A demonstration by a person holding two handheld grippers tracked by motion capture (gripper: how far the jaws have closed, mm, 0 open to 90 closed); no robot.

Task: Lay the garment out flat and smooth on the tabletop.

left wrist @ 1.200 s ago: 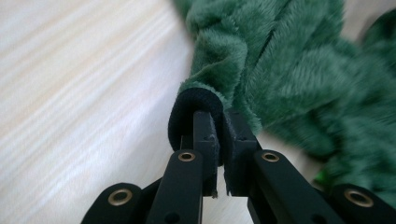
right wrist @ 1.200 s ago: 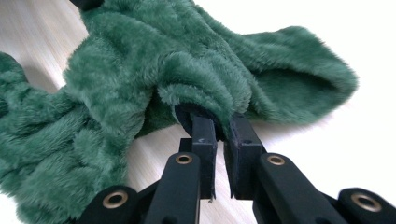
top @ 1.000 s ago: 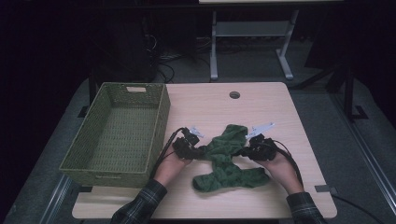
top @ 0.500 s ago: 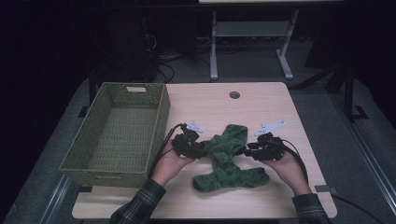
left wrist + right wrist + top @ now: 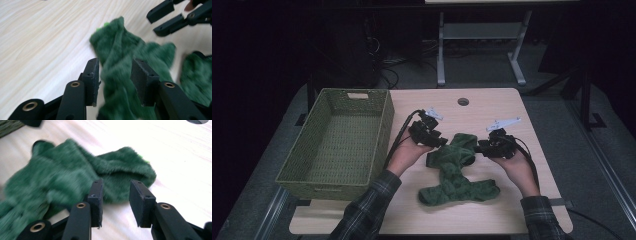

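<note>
Two grippers over one green fuzzy cloth (image 5: 457,170), crumpled on the desk (image 5: 492,105) between its middle and its near edge, right of a woven green basket (image 5: 337,145) along the desk's left edge. Left gripper (image 5: 443,142) at the cloth's far left end, jaws just opened and now parted; a fold of cloth (image 5: 117,72) seen between the pads in the left gripper view, close to both, no clamp on it. Right gripper (image 5: 478,148) at the cloth's far right end, jaws likewise just opened, standing apart; bare desk in the gap in the right gripper view, cloth (image 5: 82,177) just beyond the tips. Small round hole (image 5: 463,101) near the desk's far edge.
</note>
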